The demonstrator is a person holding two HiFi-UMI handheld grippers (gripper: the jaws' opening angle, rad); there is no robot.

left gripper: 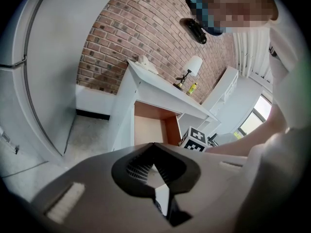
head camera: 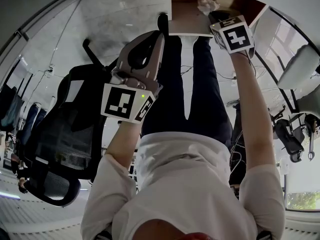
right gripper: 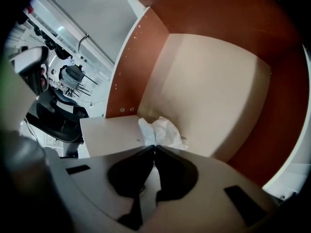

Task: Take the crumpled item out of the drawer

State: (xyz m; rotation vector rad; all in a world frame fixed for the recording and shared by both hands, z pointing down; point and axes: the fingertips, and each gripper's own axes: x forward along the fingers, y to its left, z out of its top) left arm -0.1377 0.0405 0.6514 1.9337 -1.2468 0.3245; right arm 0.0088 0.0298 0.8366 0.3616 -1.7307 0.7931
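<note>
A crumpled white paper (head camera: pixel 206 5) lies in the open wooden drawer (head camera: pixel 186 23) at the top of the head view. My right gripper (head camera: pixel 214 16) reaches down into the drawer. In the right gripper view its jaws (right gripper: pixel 154 146) are shut, tips together on the near edge of the paper (right gripper: pixel 164 131), which sits on the pale drawer floor (right gripper: pixel 214 86) by the near wall. My left gripper (head camera: pixel 152 40) hangs short of the drawer, left of it, shut with nothing between its tips (left gripper: pixel 154 144). The left gripper view shows the open drawer (left gripper: pixel 148 127) from outside.
The drawer belongs to a white desk (left gripper: pixel 160 89) against a brick wall, with a small lamp (left gripper: pixel 192 67) on top. A black office chair (head camera: pixel 60 134) stands at the left of the person's legs. Red-brown drawer sides (right gripper: pixel 138 67) close in around the paper.
</note>
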